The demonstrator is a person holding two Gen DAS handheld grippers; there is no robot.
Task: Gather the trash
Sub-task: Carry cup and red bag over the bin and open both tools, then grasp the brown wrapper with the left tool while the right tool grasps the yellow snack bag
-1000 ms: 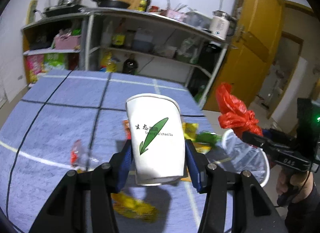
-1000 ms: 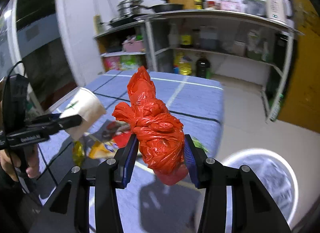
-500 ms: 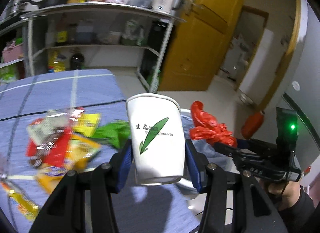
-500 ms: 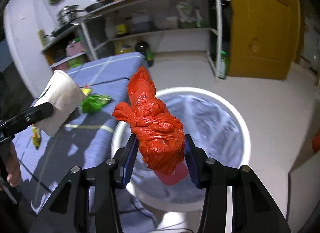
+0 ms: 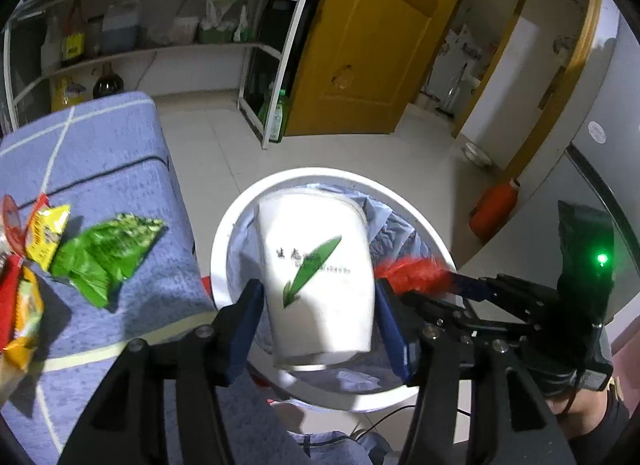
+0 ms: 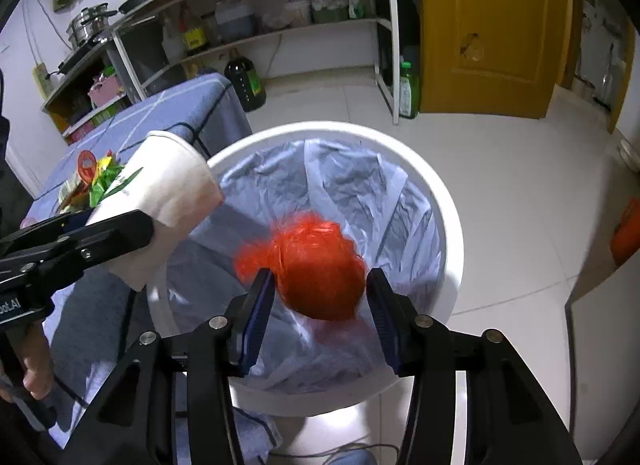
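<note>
My left gripper [image 5: 318, 321] has its fingers spread, and a white paper cup [image 5: 316, 277] with a green leaf print sits blurred between them, above the white bin [image 5: 224, 233] lined with a pale bag. The cup also shows in the right wrist view [image 6: 160, 197]. My right gripper [image 6: 320, 321] is open over the bin [image 6: 448, 225]. A crumpled red plastic bag [image 6: 320, 269] is blurred between its fingers, free of the pads. It also shows in the left wrist view [image 5: 408, 269].
A table with a blue checked cloth [image 5: 100, 169] stands left of the bin and carries a green wrapper [image 5: 104, 253] and yellow and red wrappers [image 5: 24, 261]. A metal shelf rack [image 5: 160, 25], a yellow door [image 5: 372, 45] and a red object [image 5: 494, 209] on the floor lie beyond.
Both grippers have swung from the table to over the bin. Both have opened. The red bag and the cup are blurred and slipping down from between the fingers.
</note>
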